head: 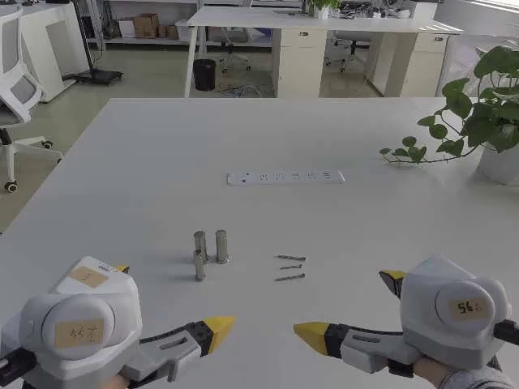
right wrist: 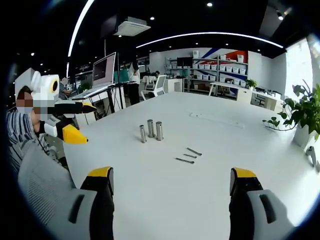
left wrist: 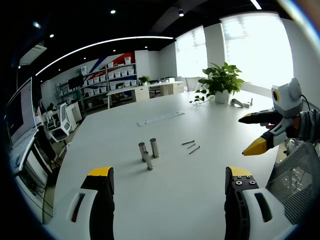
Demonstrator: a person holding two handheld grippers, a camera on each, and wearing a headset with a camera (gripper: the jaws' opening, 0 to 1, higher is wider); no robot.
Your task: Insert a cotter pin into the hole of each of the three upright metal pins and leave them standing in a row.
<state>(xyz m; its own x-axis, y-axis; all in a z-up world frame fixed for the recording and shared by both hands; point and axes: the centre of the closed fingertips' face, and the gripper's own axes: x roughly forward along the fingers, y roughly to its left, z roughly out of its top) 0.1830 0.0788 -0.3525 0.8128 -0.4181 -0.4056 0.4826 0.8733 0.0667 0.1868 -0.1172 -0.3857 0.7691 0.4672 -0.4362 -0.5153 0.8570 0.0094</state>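
Observation:
Three short metal pins (head: 209, 251) stand upright in a tight cluster on the white table (head: 146, 162); they also stand ahead in the left gripper view (left wrist: 148, 152) and the right gripper view (right wrist: 150, 130). Three thin cotter pins (head: 290, 267) lie flat in a small stack just right of them, seen again as cotter pins (left wrist: 190, 146) and cotter pins (right wrist: 187, 155). My left gripper (head: 170, 297) hangs open near the table's front edge, left of and nearer than the pins. My right gripper (head: 351, 306) is open too, at the front right. Nothing is between either pair of jaws.
A white power strip (head: 285, 177) lies across the table's middle beyond the pins. A potted plant (head: 478, 113) stands at the far right edge. An office chair (head: 16, 89) is off the table's left side, and desks stand behind.

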